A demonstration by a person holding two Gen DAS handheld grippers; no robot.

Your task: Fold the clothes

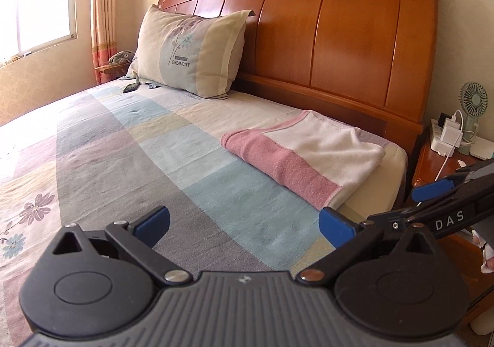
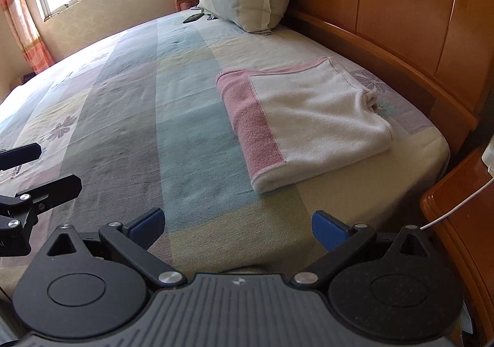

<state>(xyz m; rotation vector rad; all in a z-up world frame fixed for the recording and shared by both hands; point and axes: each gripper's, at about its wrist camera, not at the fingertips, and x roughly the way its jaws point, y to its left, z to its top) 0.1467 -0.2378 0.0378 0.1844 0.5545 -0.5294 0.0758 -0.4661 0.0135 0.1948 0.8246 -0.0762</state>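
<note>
My view over the striped bed (image 2: 129,118), wooden headboard (image 1: 339,38) far right, pillow (image 1: 188,51) against it, folded pink-and-white towel (image 2: 308,118) near the right edge, my left gripper (image 1: 244,223) and right gripper (image 2: 237,223) both spread wide, empty, hovering short of it.

My left gripper (image 1: 244,225) and right gripper (image 2: 237,225) are matte black, with blue finger pads, silver pivot screws and ribbed grey bodies; white letters, seemingly "DAS", mark the right one.
</note>
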